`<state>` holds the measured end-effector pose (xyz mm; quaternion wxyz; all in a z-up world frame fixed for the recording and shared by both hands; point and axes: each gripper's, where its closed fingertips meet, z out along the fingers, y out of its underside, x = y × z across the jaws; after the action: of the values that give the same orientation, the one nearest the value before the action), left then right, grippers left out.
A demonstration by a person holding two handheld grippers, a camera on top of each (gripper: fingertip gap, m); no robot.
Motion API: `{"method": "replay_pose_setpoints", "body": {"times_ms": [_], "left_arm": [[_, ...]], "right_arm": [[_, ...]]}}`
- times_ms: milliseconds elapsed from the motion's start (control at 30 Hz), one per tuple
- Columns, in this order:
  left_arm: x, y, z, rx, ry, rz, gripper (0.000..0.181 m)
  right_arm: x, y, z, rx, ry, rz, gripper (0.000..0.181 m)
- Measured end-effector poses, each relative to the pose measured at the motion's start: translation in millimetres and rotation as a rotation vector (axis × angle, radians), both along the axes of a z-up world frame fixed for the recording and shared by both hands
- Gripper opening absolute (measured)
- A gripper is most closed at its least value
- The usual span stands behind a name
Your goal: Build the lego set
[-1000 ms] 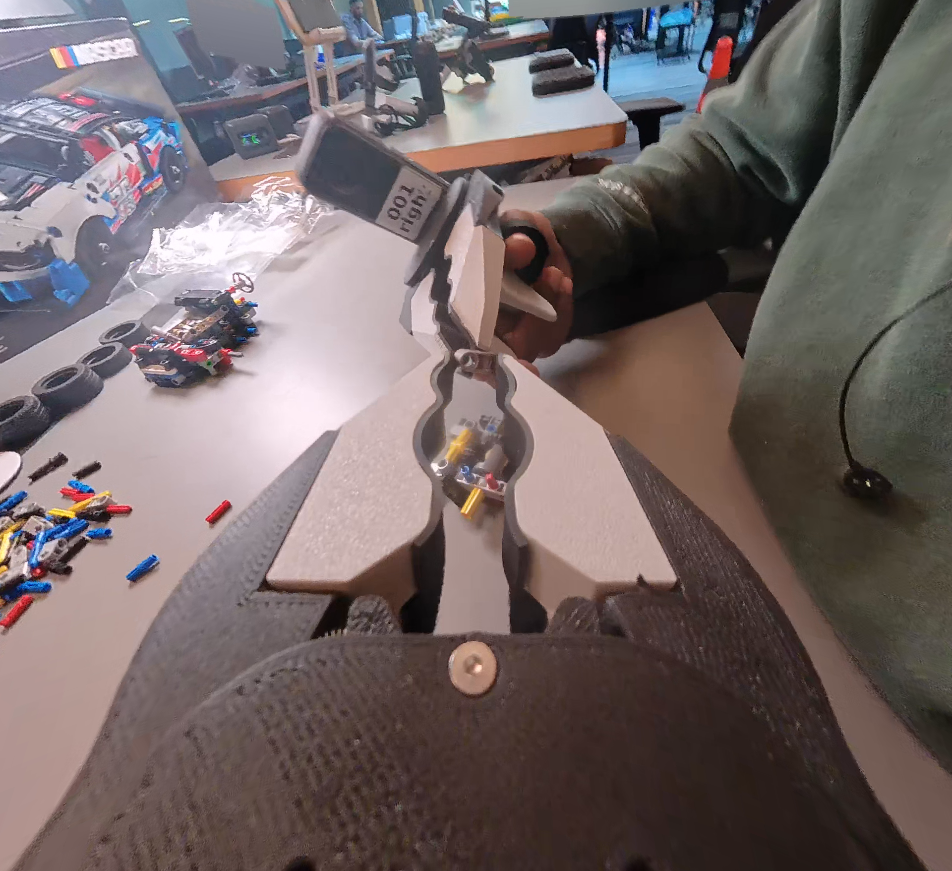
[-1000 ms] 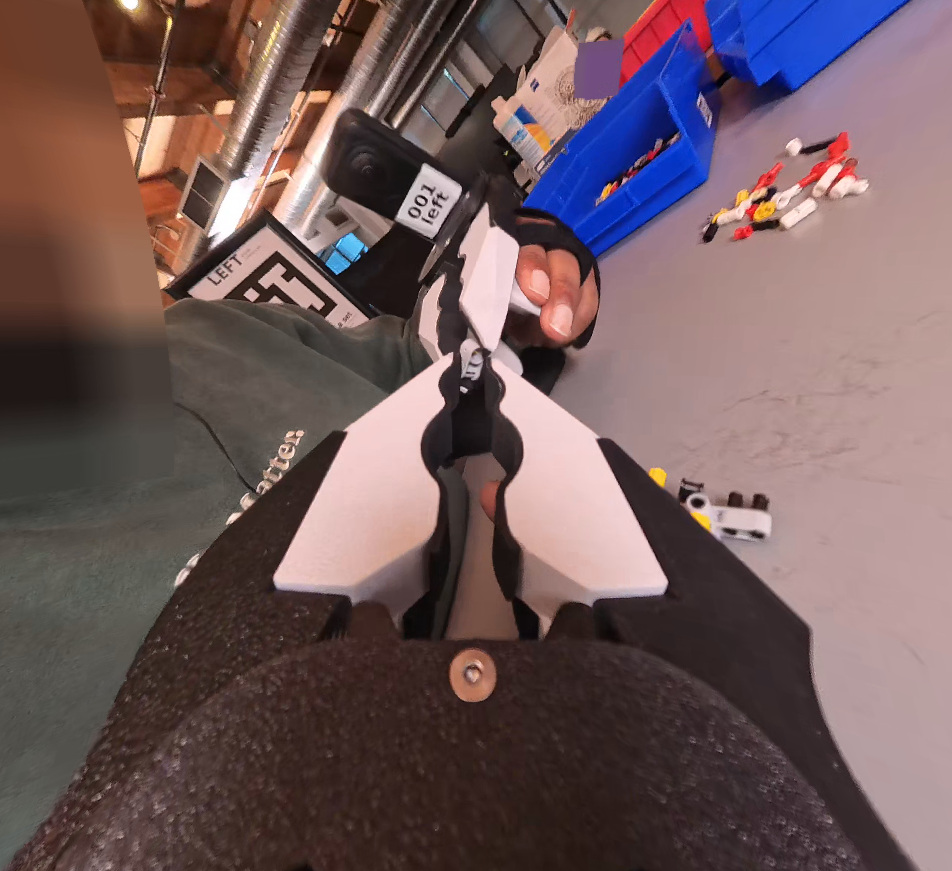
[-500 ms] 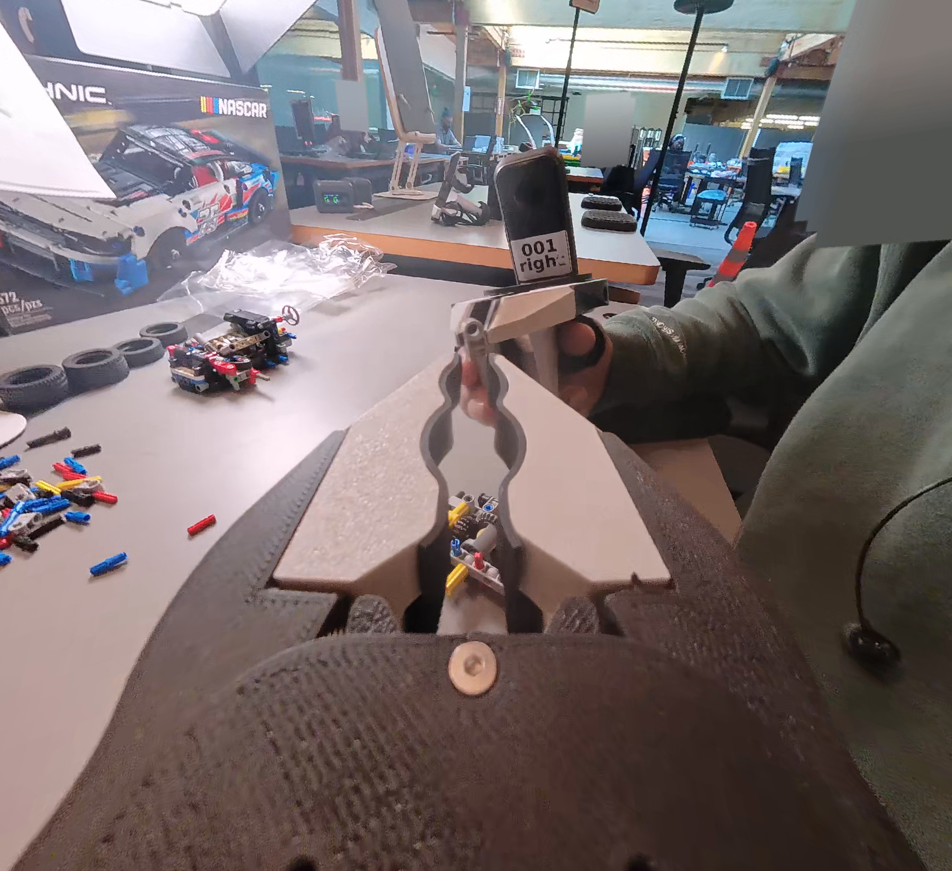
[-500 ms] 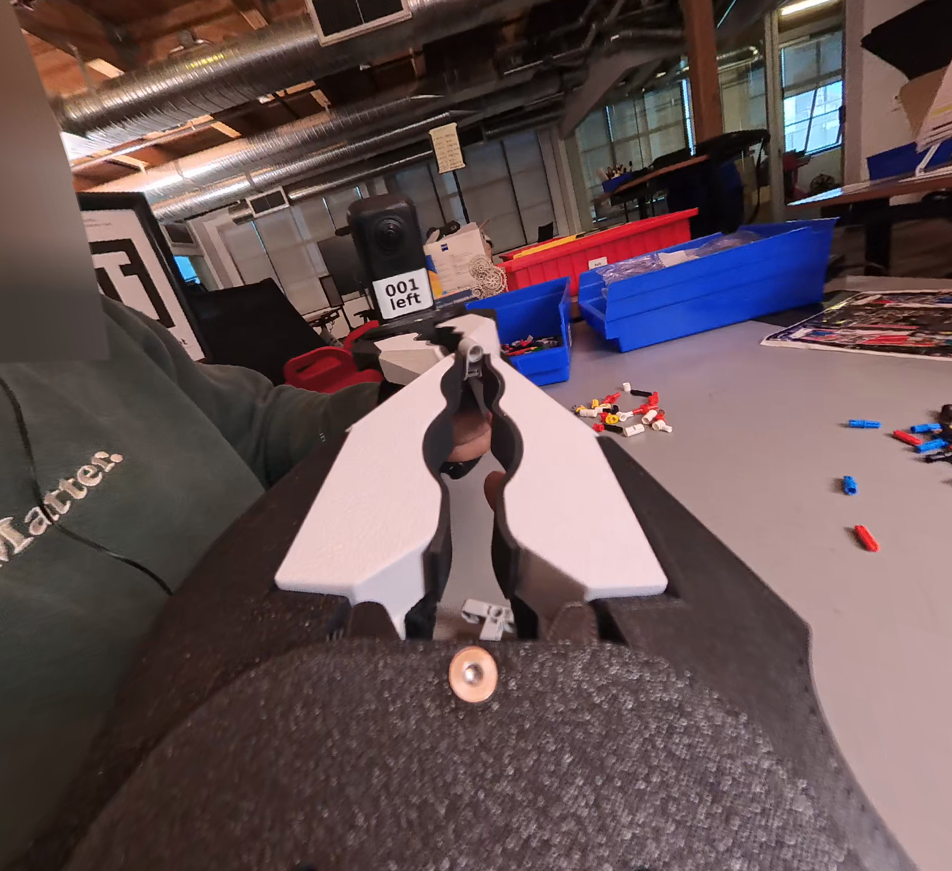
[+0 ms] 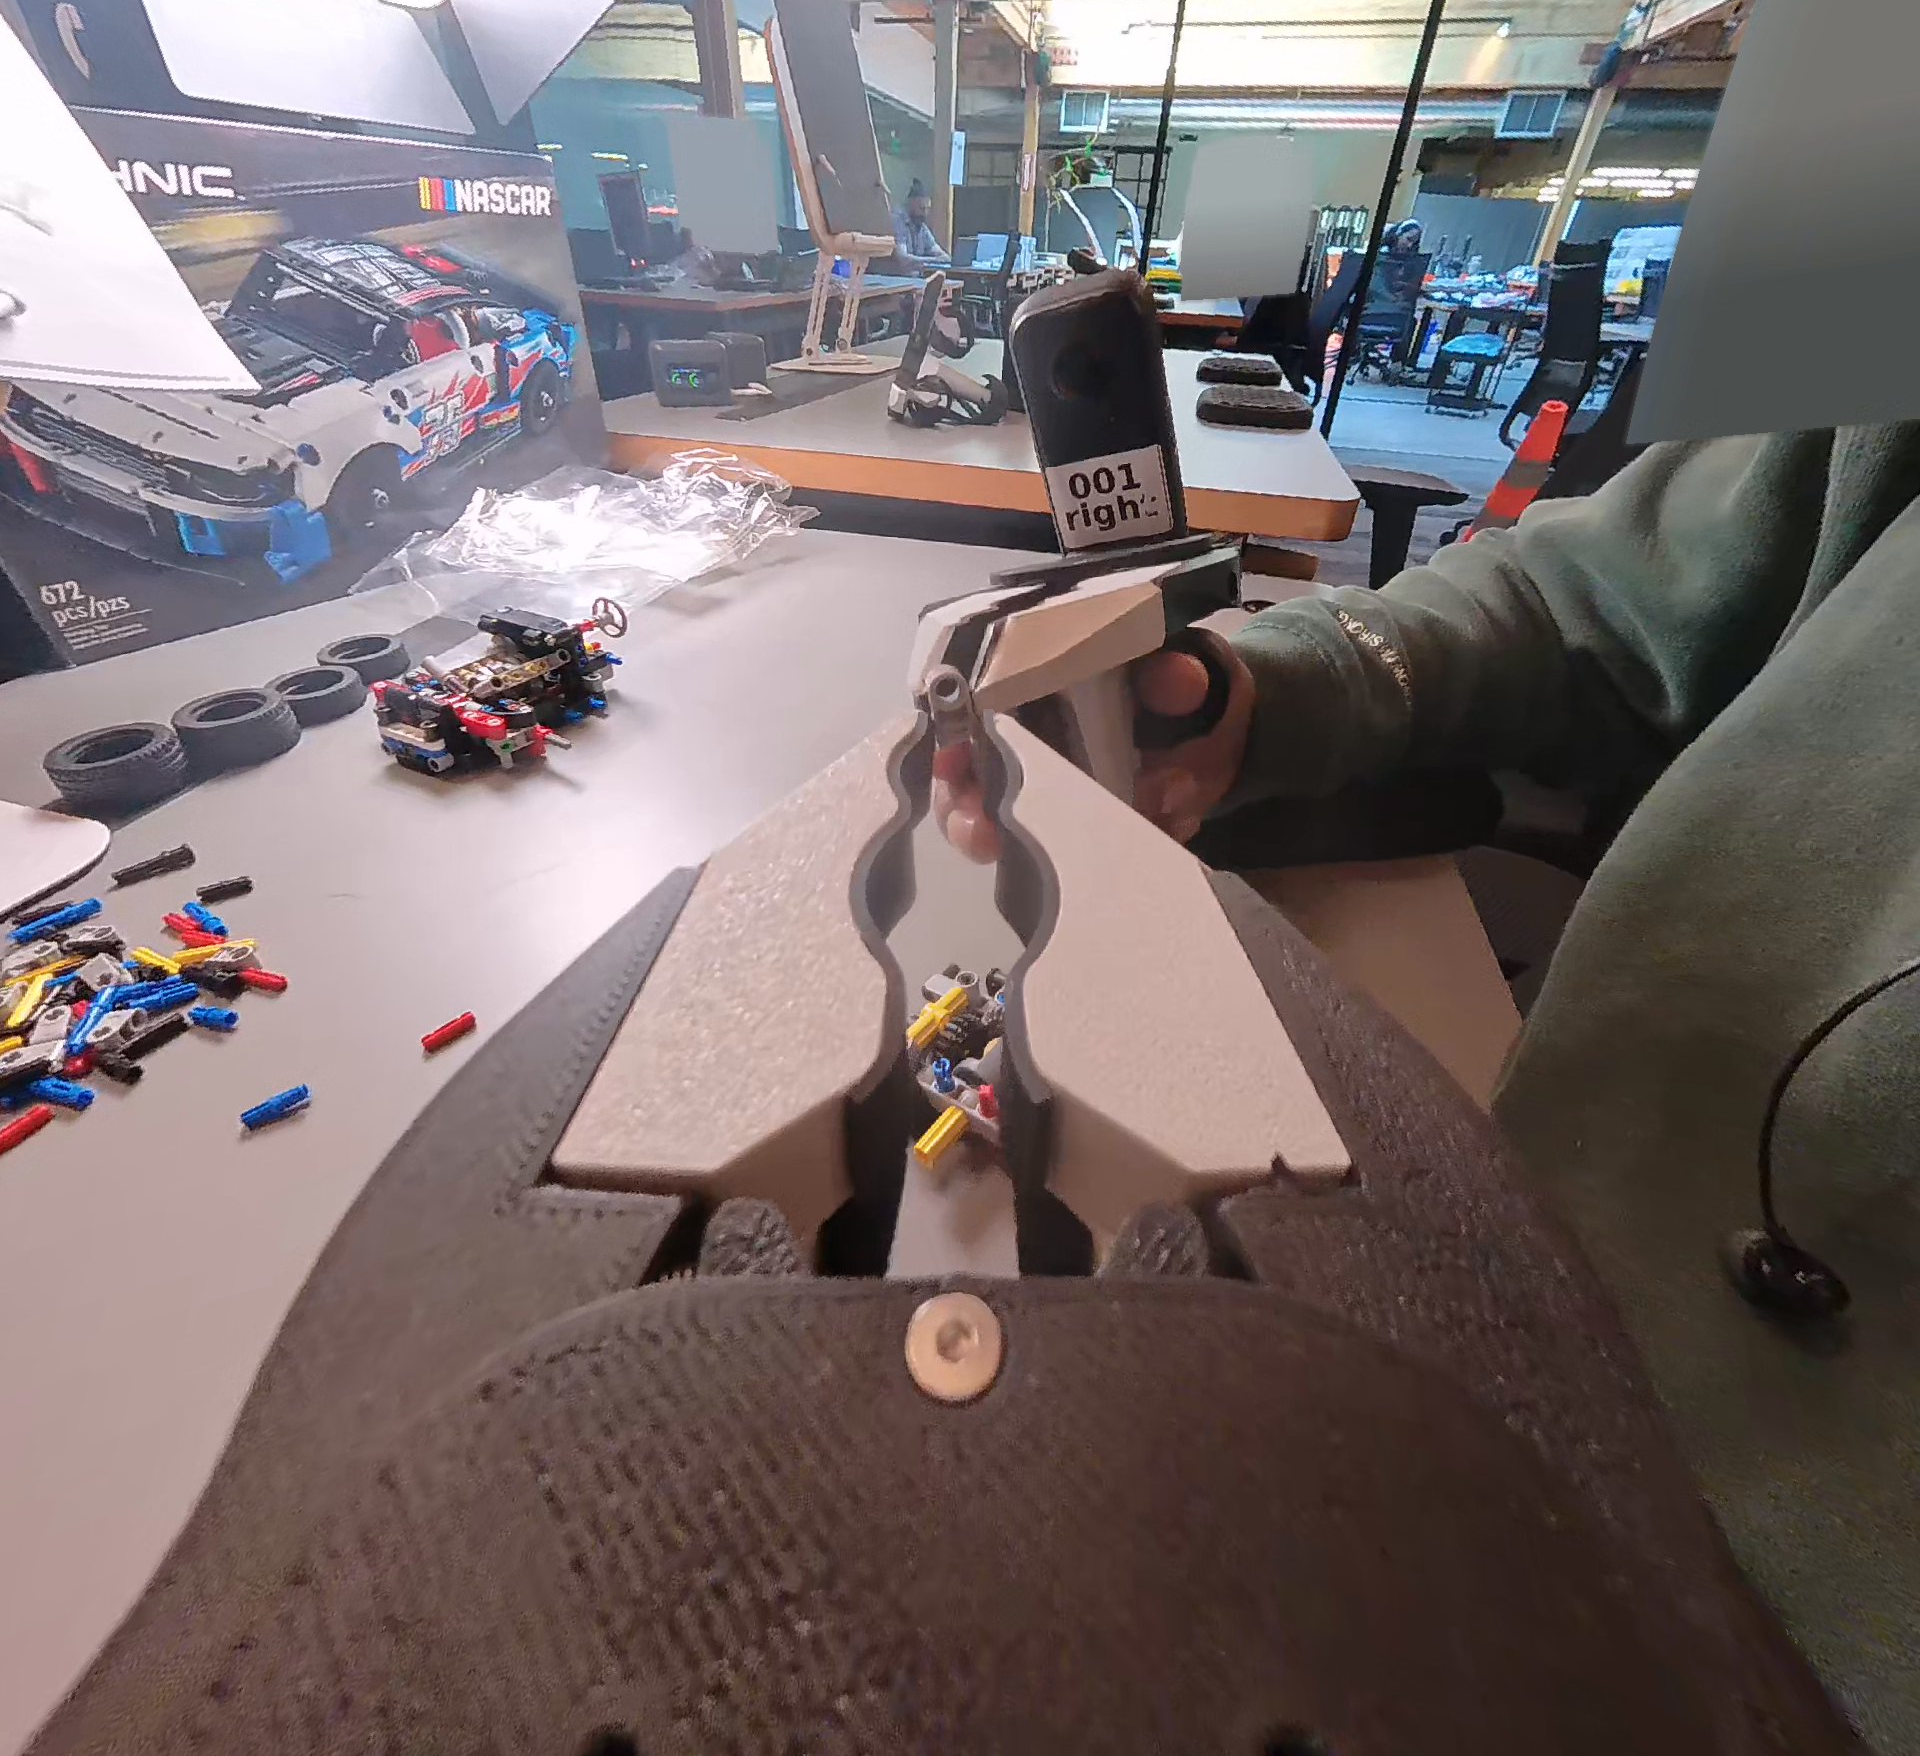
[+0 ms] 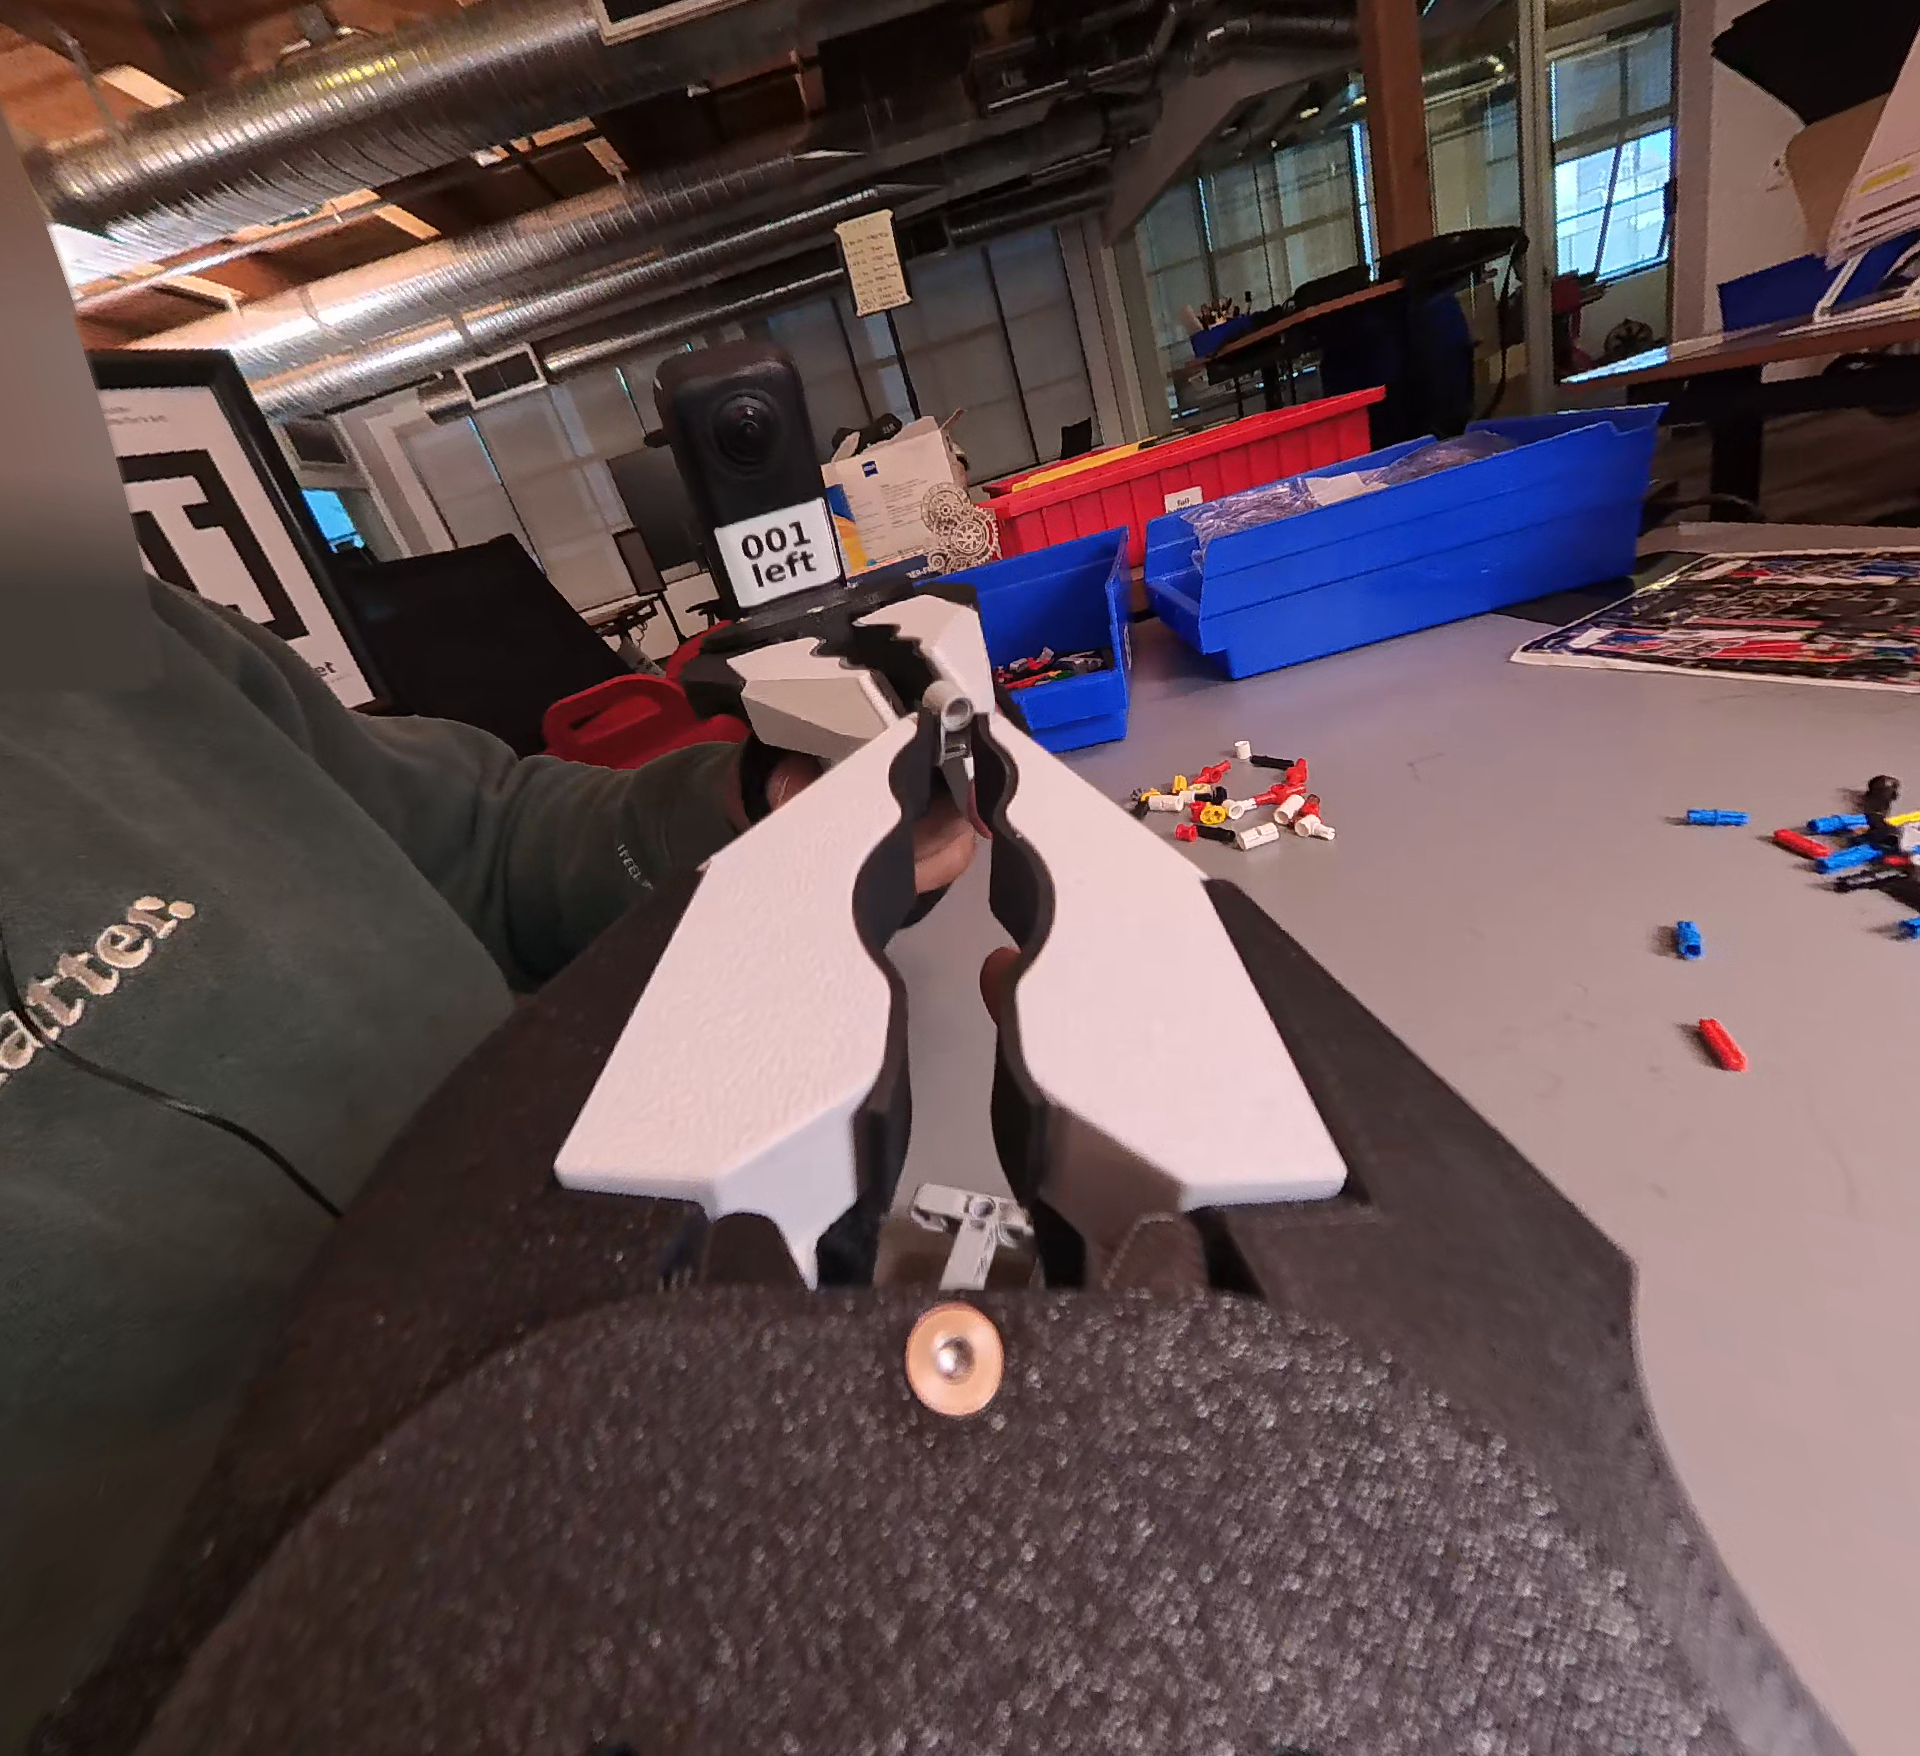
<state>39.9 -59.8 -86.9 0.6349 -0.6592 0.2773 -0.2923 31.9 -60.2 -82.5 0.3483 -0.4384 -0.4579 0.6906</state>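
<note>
My left gripper (image 5: 951, 719) and my right gripper (image 6: 951, 735) meet tip to tip above the grey table (image 5: 312, 1239), both held up in a person's hands. Each has its jaws closed on the same small grey lego connector (image 5: 951, 696), which also shows in the right wrist view (image 6: 954, 717). In the left wrist view the right gripper (image 5: 935, 667) points at me from behind the piece. In the right wrist view the left gripper (image 6: 914, 683) comes in from the left. A small sub-assembly with yellow axles (image 5: 951, 1052) lies on the table under the left fingers.
A partly built car chassis (image 5: 499, 688), tyres (image 5: 223, 724), loose pins (image 5: 94, 989), the set's box (image 5: 281, 335) and a plastic bag (image 5: 613, 522) lie to the left. Blue bins (image 6: 1392, 553), an instruction sheet (image 6: 1745, 615), loose pieces (image 6: 1236, 802) and a grey piece (image 6: 971, 1228) show in the right wrist view. My left and right fingertips are right by each other. From either gripper's tips it is about 12 centimetres to the grey piece (image 6: 971, 1228).
Both grippers have swung from a steep tilt to a level pose and risen a little, staying tip to tip on the grey connector. Since half a second ago they have barely moved.
</note>
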Motion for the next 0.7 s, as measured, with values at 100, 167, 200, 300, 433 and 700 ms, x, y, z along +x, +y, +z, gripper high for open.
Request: {"method": "replay_pose_setpoints", "body": {"times_ms": [100, 167, 200, 300, 433, 700], "left_arm": [[-3, 0, -8, -0.021, 0.074, -0.012, 0.005], [-8, 0, -17, -0.022, 0.19, 0.0, 0.005], [-9, 0, -22, -0.03, 0.242, -0.003, 0.005], [-5, -7, -35, -0.1, 0.3, -0.066, 0.005], [3, -15, -48, -0.145, 0.343, -0.133, 0.005], [7, -17, -50, -0.163, 0.306, -0.168, 0.005]], "right_arm": [[-1, -1, -8, 0.004, -0.062, 0.03, 0.006], [-1, 0, -14, 0.016, -0.12, 0.054, 0.011], [-2, 1, -19, 0.022, -0.161, 0.063, 0.013], [-1, -2, -30, 0.039, -0.23, 0.103, 0.02], [1, -11, -40, 0.188, -0.252, 0.12, 0.015], [6, -19, -50, 0.383, -0.248, 0.122, 0.007]]}}
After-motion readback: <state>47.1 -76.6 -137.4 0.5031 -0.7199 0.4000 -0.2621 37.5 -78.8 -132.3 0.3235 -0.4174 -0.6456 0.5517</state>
